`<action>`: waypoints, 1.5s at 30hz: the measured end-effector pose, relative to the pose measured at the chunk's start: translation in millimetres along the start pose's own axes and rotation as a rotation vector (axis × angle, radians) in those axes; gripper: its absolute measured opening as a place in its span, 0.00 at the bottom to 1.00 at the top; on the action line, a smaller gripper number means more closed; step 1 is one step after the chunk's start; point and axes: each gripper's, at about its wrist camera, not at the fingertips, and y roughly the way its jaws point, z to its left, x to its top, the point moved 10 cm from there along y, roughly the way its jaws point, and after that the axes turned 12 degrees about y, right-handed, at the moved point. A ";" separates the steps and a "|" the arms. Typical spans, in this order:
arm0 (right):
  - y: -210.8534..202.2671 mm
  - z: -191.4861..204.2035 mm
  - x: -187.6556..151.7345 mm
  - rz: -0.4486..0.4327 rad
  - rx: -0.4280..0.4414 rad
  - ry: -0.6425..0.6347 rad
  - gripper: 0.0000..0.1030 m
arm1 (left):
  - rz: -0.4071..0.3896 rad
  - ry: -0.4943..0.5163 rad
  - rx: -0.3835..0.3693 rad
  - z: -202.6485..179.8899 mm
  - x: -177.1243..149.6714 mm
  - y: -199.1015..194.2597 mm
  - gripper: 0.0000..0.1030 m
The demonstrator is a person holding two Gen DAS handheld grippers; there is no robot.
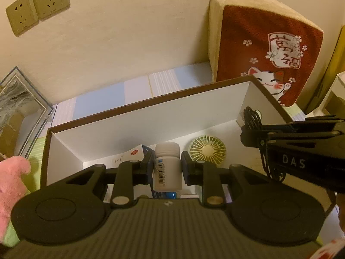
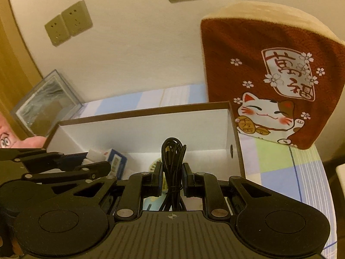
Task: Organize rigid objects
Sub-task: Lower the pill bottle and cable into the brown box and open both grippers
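My left gripper is shut on a white pill bottle with a barcode label, held upright over the open white box with brown edges. Inside the box lie a pale green round fan and a blue-and-white carton. My right gripper is shut on a coiled black cable, also above the box. In the left wrist view the right gripper comes in from the right with the cable. In the right wrist view the left gripper shows at the left.
A red cushion with a lucky cat leans on the wall behind the box's right end. A clear plastic case stands at the left. A pink plush toy lies at the left. The bedding is pale checked cloth.
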 end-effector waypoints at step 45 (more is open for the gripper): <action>-41.4 -9.8 -18.1 -0.030 0.030 0.005 0.58 | -0.028 -0.027 -0.018 9.9 0.1 -15.0 0.57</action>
